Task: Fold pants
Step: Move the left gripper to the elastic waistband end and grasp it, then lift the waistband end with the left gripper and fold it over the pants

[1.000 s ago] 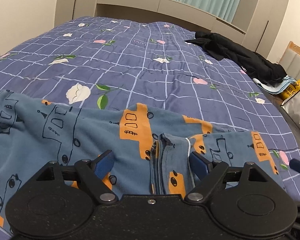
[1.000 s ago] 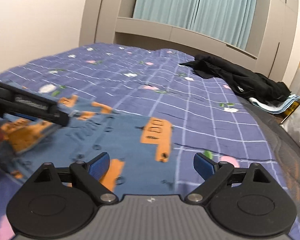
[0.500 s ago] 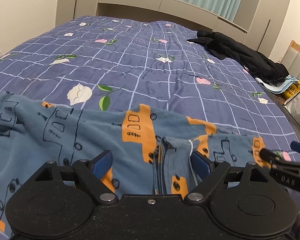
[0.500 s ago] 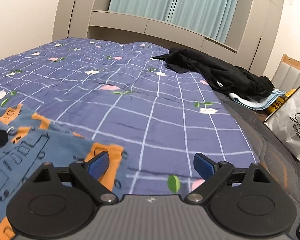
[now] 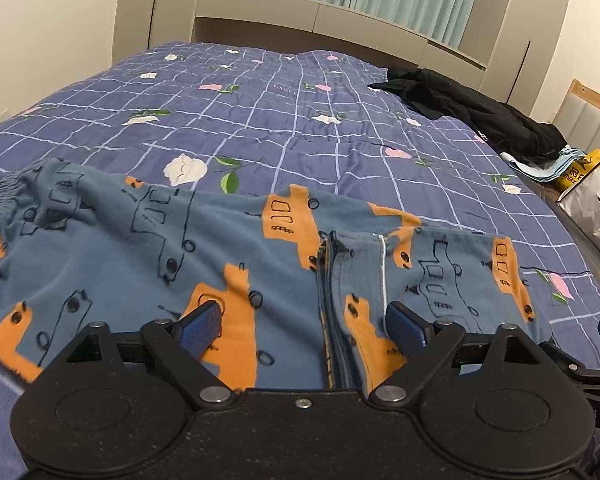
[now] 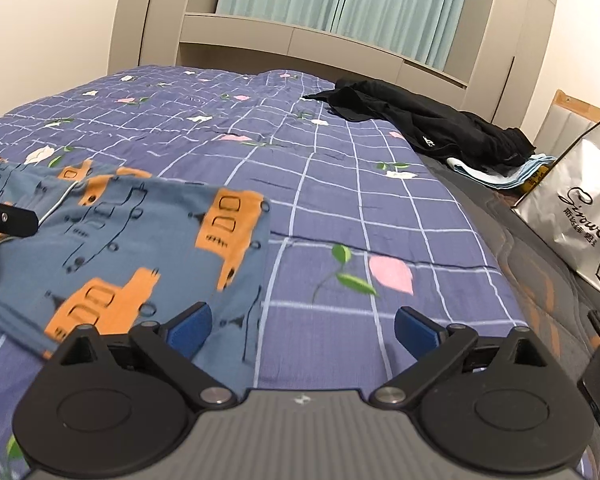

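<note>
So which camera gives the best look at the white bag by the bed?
The right wrist view. The bag stands there nearly whole, with its black lettering in view, past the bed. The left wrist view catches only a cropped piece of it at the right edge.

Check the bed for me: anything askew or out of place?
The pants lie rumpled, with one folded-over section's edges uneven. A black garment sits heaped at the bed's far right edge, unrelated to the fold. Both grippers, left and right, are open.
</note>
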A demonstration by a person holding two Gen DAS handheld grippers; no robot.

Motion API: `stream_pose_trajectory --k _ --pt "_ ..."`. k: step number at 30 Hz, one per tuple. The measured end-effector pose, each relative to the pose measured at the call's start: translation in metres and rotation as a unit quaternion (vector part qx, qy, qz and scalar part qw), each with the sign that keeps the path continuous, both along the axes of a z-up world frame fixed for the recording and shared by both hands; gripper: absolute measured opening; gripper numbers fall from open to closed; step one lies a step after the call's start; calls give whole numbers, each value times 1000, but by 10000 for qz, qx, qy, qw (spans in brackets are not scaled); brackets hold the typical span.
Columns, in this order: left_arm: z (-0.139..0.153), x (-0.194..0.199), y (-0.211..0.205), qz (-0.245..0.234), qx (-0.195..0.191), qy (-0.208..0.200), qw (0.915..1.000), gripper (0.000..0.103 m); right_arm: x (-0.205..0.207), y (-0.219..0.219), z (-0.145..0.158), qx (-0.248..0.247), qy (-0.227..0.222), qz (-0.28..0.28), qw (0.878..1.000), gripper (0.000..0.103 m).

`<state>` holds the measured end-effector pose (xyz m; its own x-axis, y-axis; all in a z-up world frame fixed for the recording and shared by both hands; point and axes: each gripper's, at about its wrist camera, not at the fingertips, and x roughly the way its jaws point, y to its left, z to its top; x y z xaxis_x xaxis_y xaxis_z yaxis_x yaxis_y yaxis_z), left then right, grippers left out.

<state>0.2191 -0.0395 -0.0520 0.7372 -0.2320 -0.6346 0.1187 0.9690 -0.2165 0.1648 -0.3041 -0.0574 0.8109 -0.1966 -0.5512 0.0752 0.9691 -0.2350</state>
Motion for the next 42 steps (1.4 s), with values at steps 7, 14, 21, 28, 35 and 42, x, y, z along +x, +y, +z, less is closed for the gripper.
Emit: stream_pose_trajectory --k 7,14,21,28,35,42 --pt "6 -22 20 83 -151 -81 9998 95 -16 11 4 -118 -195 -13 9997 103" --pt "21 -47 68 739 -376 -446 9956 99 -30 46 20 284 -689 426 9963 103" --pt "13 -44 142 1965 -433 -474 9784 100 -20 80 24 585 -690 976 9911 103" --pt "3 -24 190 2209 -939 -549 9692 92 -10 98 8 423 -396 1095 9923 103" --pt "-6 -4 203 1993 -1401 -529 9684 52 -9 100 1 436 -341 1081 9926 103" --pt "-11 -1 206 2146 -1540 -353 9638 28 -7 99 -1 459 -300 1082 9926 103"
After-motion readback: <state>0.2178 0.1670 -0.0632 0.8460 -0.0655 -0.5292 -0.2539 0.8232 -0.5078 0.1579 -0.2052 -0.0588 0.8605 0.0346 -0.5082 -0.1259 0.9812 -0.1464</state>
